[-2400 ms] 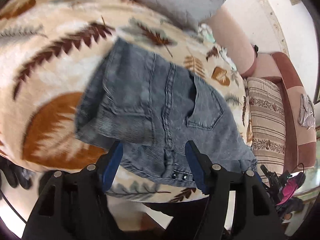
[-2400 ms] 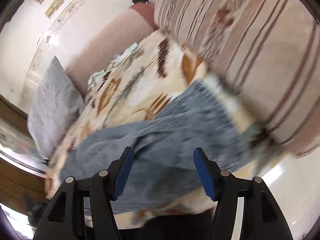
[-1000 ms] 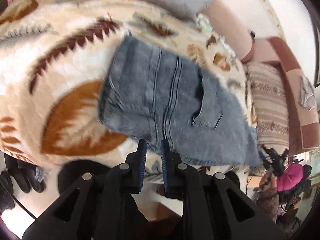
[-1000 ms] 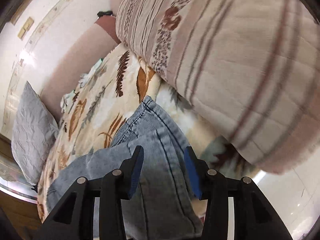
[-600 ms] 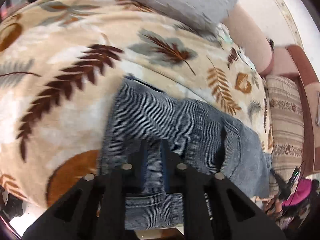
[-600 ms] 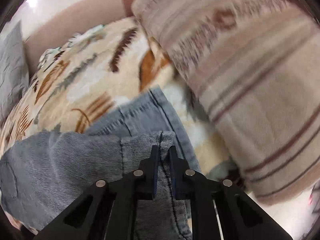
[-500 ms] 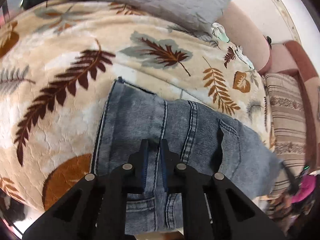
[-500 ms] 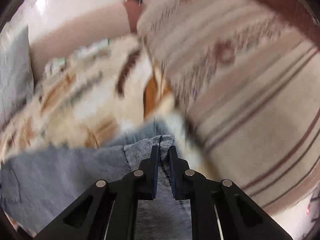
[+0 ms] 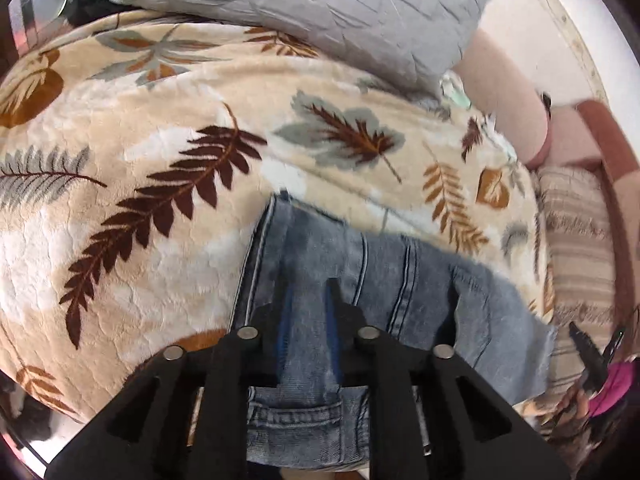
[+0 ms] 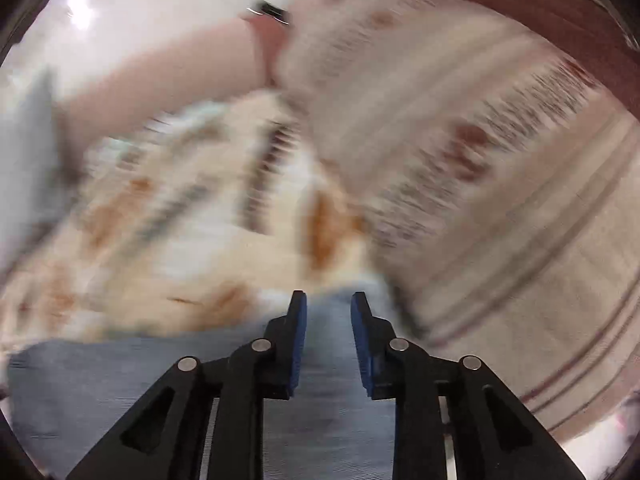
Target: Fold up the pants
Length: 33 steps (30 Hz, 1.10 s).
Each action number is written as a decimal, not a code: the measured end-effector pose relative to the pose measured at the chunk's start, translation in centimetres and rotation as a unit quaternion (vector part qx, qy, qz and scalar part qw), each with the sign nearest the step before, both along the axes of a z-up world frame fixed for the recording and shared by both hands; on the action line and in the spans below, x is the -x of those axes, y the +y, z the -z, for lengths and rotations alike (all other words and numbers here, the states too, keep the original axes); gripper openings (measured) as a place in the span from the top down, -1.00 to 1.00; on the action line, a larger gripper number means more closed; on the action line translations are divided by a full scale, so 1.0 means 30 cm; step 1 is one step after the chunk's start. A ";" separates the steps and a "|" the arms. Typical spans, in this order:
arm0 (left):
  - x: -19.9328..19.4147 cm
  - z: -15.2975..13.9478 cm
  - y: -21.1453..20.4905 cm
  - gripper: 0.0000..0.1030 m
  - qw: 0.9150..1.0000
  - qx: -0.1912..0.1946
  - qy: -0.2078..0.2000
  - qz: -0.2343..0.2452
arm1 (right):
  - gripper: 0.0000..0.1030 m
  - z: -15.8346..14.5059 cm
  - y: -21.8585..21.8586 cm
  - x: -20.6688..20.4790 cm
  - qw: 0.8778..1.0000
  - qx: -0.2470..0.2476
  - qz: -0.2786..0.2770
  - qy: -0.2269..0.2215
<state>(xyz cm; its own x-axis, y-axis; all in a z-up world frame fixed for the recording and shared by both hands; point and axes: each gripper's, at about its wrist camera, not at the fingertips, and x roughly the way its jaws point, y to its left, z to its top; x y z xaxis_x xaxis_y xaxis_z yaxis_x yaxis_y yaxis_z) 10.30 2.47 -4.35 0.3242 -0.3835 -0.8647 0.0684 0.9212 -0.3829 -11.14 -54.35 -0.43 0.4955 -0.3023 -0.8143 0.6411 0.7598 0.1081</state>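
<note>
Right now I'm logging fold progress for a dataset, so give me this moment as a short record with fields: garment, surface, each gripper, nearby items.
garment: grey-blue denim pants, folded into a compact stack, a pocket facing up
surface: leaf-print blanket
left gripper: jaws slightly parted, denim between them; grip cannot be confirmed
right gripper: jaws parted over the denim, view motion-blurred
nearby items: grey pillow beyond the blanket; striped cushion to the right of the pants

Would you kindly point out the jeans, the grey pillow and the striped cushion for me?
jeans (image 9: 400, 280), left wrist view, on the double-stitched seam.
grey pillow (image 9: 320, 4), left wrist view, on its wrinkled face.
striped cushion (image 10: 500, 200), right wrist view, on its blurred striped front.
</note>
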 end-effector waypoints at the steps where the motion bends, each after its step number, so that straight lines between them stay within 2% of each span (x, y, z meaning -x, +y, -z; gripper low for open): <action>1: -0.011 0.003 0.005 0.40 1.000 0.011 0.006 -0.003 | 0.15 -0.014 0.039 -0.037 0.999 -0.019 -0.030 -0.013; 2: -0.021 0.009 0.006 0.31 1.000 0.020 0.012 -0.004 | 0.02 -0.022 0.091 -0.087 0.997 -0.038 -0.066 -0.021; 3: -0.034 0.021 0.002 0.20 0.999 0.026 0.022 -0.006 | -0.02 -0.021 0.157 -0.151 0.992 -0.059 -0.105 -0.028; 5: -0.046 0.036 -0.004 0.20 0.999 0.024 0.031 -0.004 | -0.02 0.012 0.274 -0.282 0.981 -0.106 -0.162 -0.027; 7: -0.061 0.055 -0.002 0.19 0.999 0.024 0.044 -0.001 | -0.02 0.062 0.373 -0.387 0.970 -0.139 -0.196 -0.016; 8: -0.066 0.061 0.004 0.17 0.998 0.029 0.048 -0.001 | -0.02 0.095 0.424 -0.442 0.967 -0.147 -0.209 -0.005; 10: -0.086 0.079 0.025 0.01 0.997 0.043 0.061 -0.003 | -0.02 0.149 0.495 -0.524 0.963 -0.148 -0.223 0.019; 13: -0.106 0.111 0.038 0.02 0.995 0.063 0.079 -0.004 | -0.01 0.219 0.561 -0.613 0.958 -0.146 -0.238 0.060; 14: -0.102 0.115 0.032 0.07 0.994 0.065 0.085 0.004 | 0.36 0.236 0.582 -0.612 0.955 -0.149 -0.246 0.073; 15: -0.080 0.115 0.021 0.28 0.992 0.082 0.090 0.020 | 0.84 0.247 0.607 -0.616 0.948 -0.156 -0.265 0.078; 16: -0.055 0.110 0.010 0.40 0.991 0.096 0.089 0.037 | 0.97 0.234 0.633 -0.602 0.943 -0.152 -0.284 0.080; 18: -0.015 0.097 -0.012 0.40 0.993 0.082 0.065 0.058 | 0.97 0.163 0.696 -0.565 0.943 -0.084 -0.316 0.067; 20: -0.009 0.115 -0.032 0.40 0.995 0.052 0.057 0.061 | 0.98 0.128 0.703 -0.546 0.945 -0.055 -0.318 0.049; 22: -0.025 0.145 -0.033 0.40 0.995 0.044 0.070 0.052 | 0.98 0.163 0.693 -0.563 0.948 -0.052 -0.308 0.066; 23: -0.029 0.153 -0.026 0.40 0.995 0.052 0.078 0.044 | 0.98 0.191 0.694 -0.578 0.948 -0.052 -0.303 0.080; 24: -0.025 0.144 -0.011 0.41 0.994 0.062 0.079 0.034 | 1.00 0.220 0.697 -0.582 0.949 -0.051 -0.298 0.095; 26: -0.003 0.099 0.018 0.41 0.996 0.061 0.063 0.029 | 0.98 0.214 0.687 -0.561 0.953 -0.043 -0.283 0.098; 29: 0.061 0.022 0.077 0.40 0.997 0.068 0.036 0.027 | 0.87 0.140 0.620 -0.480 0.964 -0.090 -0.246 0.047; 30: 0.078 0.012 0.092 0.37 0.996 0.074 0.034 0.028 | 0.86 0.114 0.597 -0.442 0.964 -0.108 -0.242 0.033; 32: 0.146 -0.013 0.123 0.21 0.994 0.097 0.030 0.035 | 0.54 0.081 0.580 -0.355 0.962 -0.137 -0.237 0.018; 33: 0.178 -0.017 0.131 0.02 0.993 0.107 0.030 0.038 | 0.45 0.073 0.581 -0.306 0.960 -0.149 -0.235 0.017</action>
<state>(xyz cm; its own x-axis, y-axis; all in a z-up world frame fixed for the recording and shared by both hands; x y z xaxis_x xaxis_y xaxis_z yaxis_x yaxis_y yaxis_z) 4.97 6.40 -3.84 0.2379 -0.5822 -0.7775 0.1052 0.8112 -0.5752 -1.96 -36.93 -2.61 0.4916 0.1985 -0.8479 0.2412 0.9046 0.3516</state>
